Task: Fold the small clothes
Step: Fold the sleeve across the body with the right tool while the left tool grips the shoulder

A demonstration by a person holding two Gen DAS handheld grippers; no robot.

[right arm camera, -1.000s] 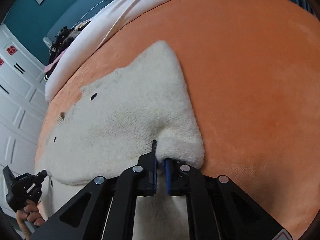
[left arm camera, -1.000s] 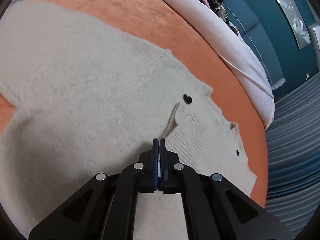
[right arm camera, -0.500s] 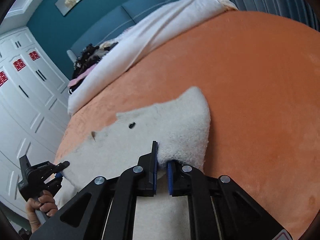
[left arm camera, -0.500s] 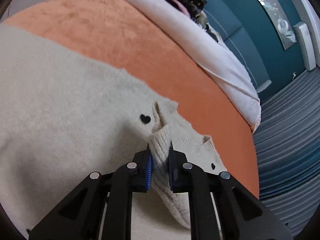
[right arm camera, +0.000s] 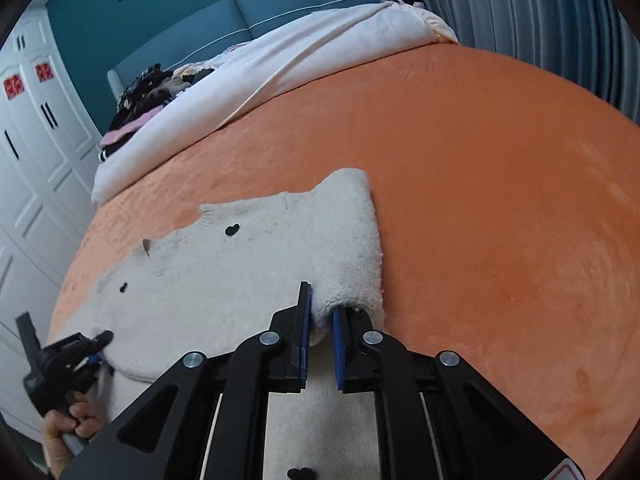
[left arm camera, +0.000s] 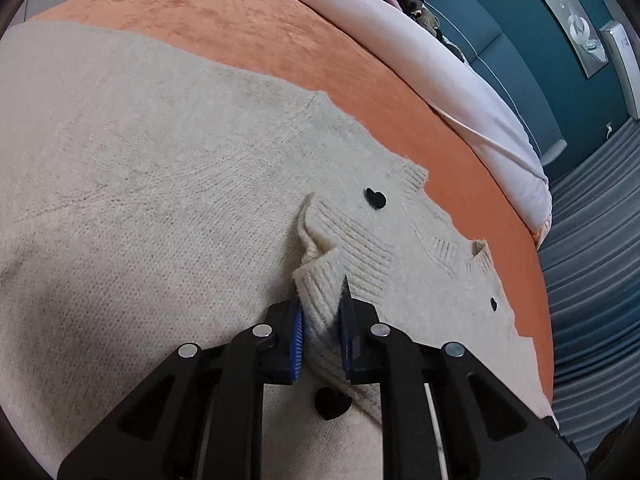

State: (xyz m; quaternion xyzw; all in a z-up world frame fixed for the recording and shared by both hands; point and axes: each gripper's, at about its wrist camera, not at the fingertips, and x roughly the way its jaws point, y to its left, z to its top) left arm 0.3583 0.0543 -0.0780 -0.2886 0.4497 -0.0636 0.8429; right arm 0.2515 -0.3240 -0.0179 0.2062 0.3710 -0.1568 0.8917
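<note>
Cream knit cardigan spread out on the orange bedspread, little black heart buttons dotted along the front edge. Mostly flat, but bunched up where the grippers have hold of it.

Left gripper pinching a ribbed fold of the cardigan's front band, knit squeezed between the blue pads, jaws just been easing apart a touch with the fabric still filling the gap. Fold standing up off the rest of the cardigan, one more heart button sitting just below the fingers.

Right gripper clamped on a fluffy rolled edge of the same cardigan, near its right-hand side, right beside the bare bedspread. Jaws nearly together, only a thin wad of knit between them.

Also visible from the right wrist: left gripper way down in the lower left corner at the cardigan's other edge, a hand wrapped around its handle.

Further back: white duvet bunched across the head of the bed, pile of dark clothes on it, teal padded headboard, white wardrobe doors on the left, grey curtain on the right.
</note>
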